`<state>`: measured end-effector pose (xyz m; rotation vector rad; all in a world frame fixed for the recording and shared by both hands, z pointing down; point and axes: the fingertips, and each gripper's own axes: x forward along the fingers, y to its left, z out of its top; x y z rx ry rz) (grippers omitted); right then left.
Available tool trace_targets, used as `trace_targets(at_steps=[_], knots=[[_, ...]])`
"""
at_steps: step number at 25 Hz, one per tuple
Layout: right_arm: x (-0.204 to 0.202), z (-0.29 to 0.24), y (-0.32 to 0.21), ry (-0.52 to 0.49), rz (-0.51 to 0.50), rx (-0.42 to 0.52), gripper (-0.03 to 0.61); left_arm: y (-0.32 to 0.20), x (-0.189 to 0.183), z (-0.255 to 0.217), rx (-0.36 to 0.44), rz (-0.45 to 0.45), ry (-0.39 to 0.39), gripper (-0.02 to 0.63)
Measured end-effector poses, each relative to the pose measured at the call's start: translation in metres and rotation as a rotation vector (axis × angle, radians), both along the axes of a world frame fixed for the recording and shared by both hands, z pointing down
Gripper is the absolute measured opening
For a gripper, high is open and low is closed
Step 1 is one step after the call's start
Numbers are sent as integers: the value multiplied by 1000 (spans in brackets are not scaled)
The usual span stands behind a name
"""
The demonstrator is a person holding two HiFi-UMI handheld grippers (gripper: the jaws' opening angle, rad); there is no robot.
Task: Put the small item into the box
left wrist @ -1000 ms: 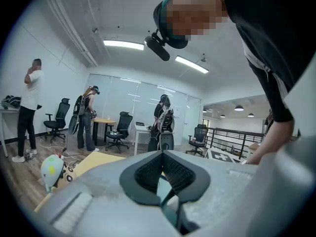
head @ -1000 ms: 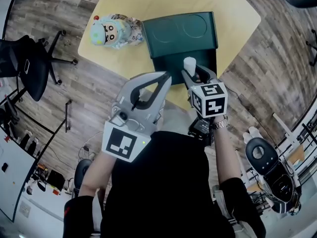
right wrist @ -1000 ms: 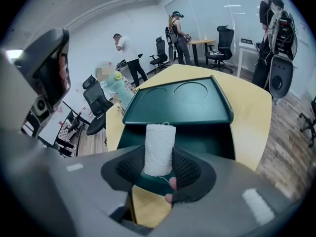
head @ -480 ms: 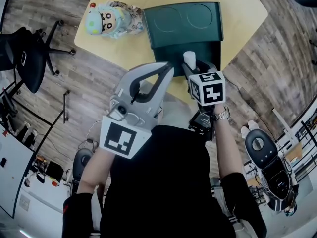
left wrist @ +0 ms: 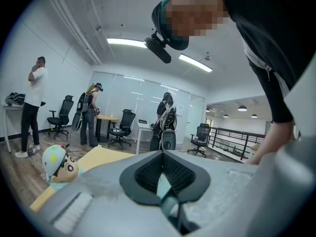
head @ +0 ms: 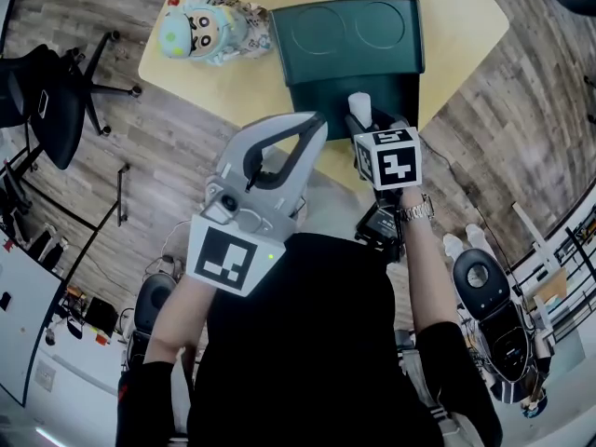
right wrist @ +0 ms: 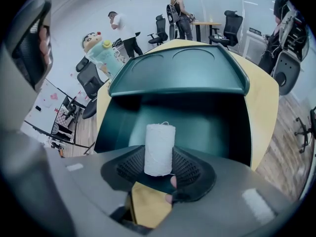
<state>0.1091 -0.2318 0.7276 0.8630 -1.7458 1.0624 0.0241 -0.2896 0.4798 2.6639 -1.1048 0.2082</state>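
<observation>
A small white spool of thread point(right wrist: 159, 149) stands upright between the ribbed pads of my right gripper point(right wrist: 159, 168), which is shut on it. In the head view the spool point(head: 360, 107) pokes out of the right gripper point(head: 365, 121) just over the near edge of the dark green box point(head: 363, 87). The box point(right wrist: 197, 127) is open, its lid point(right wrist: 177, 70) folded back on the yellow table point(head: 242, 87). My left gripper point(head: 312, 124) is held near my body, left of the box, with its jaws together and nothing between them point(left wrist: 163, 179).
A cartoon plush doll point(head: 207, 31) lies on the table's far left corner, also seen as a doll point(left wrist: 58, 164) in the left gripper view. Office chairs point(head: 47, 91) stand on the wood floor at left. Several people stand in the background point(left wrist: 32, 107).
My right gripper with the spool has crept slightly forward over the box's near edge. The left gripper has barely shifted.
</observation>
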Motion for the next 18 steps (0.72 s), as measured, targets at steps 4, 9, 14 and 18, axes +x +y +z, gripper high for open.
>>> trace_targets(at_steps=[4,9,14,18], knots=[[-2,1,1,5,-13,-3,175,0,0,0,1,5,2,2],[-5,3,2,5,-42,-11,178,1,0,2,5,11,-2,2],[-4,1,2,0,-43,-17,184,-1,2,-1,6,5,5,2],[-5,1,1,-5,-41,-12,184,0,1,0,4,7,3,2]])
